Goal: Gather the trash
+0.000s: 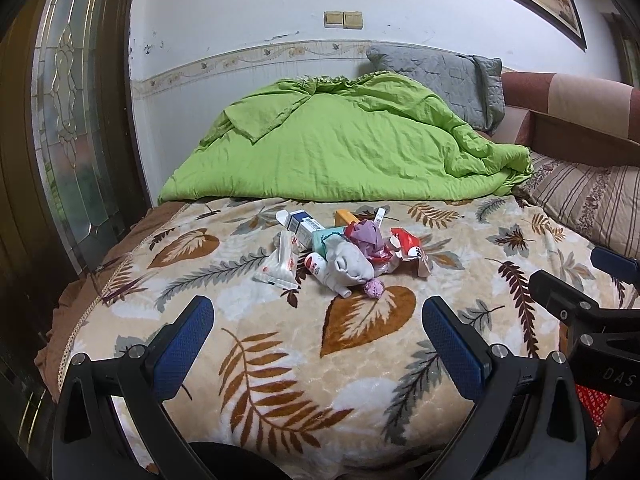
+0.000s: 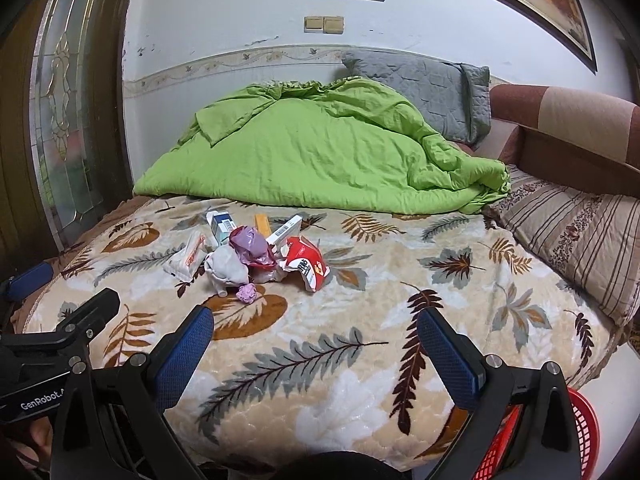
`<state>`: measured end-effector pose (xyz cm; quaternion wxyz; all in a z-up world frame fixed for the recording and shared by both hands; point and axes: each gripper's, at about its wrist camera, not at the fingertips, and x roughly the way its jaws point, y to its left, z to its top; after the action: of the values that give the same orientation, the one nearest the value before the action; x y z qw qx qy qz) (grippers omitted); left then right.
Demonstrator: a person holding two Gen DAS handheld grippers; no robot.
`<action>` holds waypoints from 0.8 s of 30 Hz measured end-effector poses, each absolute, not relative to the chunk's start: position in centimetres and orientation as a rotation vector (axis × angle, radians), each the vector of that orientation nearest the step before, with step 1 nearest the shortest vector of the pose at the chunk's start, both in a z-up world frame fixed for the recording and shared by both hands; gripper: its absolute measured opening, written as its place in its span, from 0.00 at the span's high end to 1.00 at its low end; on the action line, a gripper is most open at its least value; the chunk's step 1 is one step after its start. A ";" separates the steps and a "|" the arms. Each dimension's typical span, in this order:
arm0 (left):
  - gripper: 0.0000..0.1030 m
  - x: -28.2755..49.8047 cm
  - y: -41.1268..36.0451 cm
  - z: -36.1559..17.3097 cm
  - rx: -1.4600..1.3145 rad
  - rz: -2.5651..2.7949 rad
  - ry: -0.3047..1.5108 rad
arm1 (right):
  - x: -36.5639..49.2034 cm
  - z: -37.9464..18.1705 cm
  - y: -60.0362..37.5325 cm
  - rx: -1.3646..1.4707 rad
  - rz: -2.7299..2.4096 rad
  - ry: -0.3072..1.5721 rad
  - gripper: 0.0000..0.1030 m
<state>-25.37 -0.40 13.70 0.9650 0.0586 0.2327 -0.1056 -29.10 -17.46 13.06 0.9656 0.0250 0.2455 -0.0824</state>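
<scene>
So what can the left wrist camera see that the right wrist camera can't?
Only the left wrist view shows the small red-and-white bottle lying in the trash pile and the teal packet behind it. Only the right wrist view shows the red basket clearly, low beside the bed, and the GenRobot label on the other gripper. Both show the leaf-patterned blanket, the green quilt, the red wrapper, the purple bag, and an open left gripper and right gripper.

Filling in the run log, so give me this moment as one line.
phase: before first pick | left gripper: open, empty | right gripper: open, empty | trash pile: on bed blanket | red basket: lower right
</scene>
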 end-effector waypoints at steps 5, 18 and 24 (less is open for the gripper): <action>0.00 -25.3 -0.4 13.4 0.112 -0.216 0.484 | -29.2 13.0 -17.1 0.051 -0.163 0.509 0.00; 0.00 -23.9 1.5 12.1 0.062 -0.205 0.558 | -28.0 12.1 -16.8 0.060 -0.126 0.553 0.00; 0.00 -22.7 1.3 12.0 0.059 -0.225 0.579 | -27.2 12.1 -18.3 0.133 -0.057 0.566 0.04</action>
<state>-22.69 1.32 12.00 0.9518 0.0288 0.2848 -0.1106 -27.15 -18.29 12.07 0.9577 0.0658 0.2789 -0.0279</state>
